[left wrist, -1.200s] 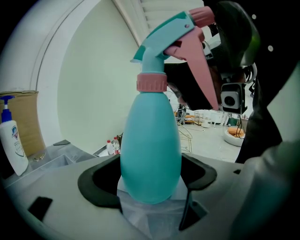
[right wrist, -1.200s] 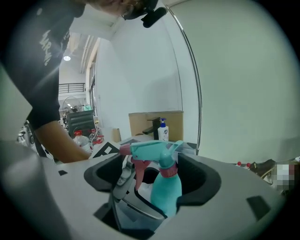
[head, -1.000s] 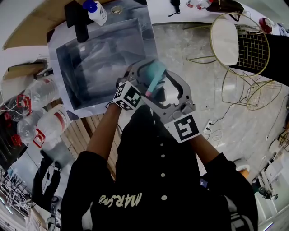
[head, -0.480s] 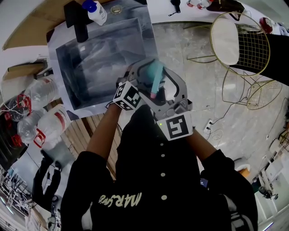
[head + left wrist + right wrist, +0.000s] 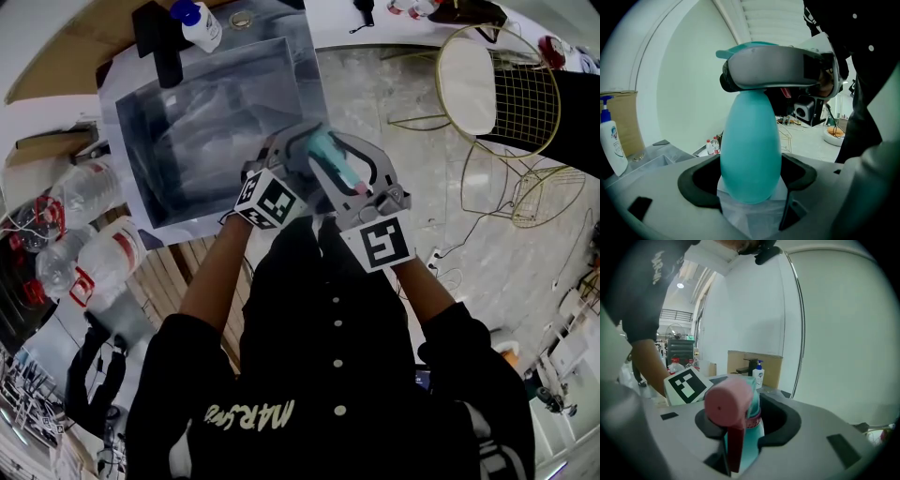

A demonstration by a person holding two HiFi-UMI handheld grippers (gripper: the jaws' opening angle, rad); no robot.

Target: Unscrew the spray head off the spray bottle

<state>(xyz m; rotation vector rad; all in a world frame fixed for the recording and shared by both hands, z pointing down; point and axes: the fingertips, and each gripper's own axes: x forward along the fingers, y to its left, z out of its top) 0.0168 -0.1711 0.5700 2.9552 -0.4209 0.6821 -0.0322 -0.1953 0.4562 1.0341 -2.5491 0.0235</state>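
Observation:
A teal spray bottle (image 5: 328, 157) is held in the air between both grippers, over the edge of a steel sink (image 5: 202, 112). My left gripper (image 5: 750, 182) is shut on the bottle's rounded teal body (image 5: 750, 140); its marker cube (image 5: 272, 200) shows in the head view. My right gripper (image 5: 740, 425) has just been closing its jaws, and they now sit against the pink spray head (image 5: 729, 401) and the neck below it. In the head view, the right gripper (image 5: 352, 183) reaches in from the right, with the pink nozzle (image 5: 361, 187) toward it.
A white pump bottle (image 5: 200, 23) and a black faucet (image 5: 161, 42) stand at the sink's far side. Several plastic water bottles (image 5: 89, 225) lie at the left. A gold wire chair (image 5: 497, 84) stands on the marble floor at the right.
The right gripper has shifted and rolled, and its wide-open jaws have closed round the spray head. The pink nozzle now points right instead of down. The left gripper has not moved.

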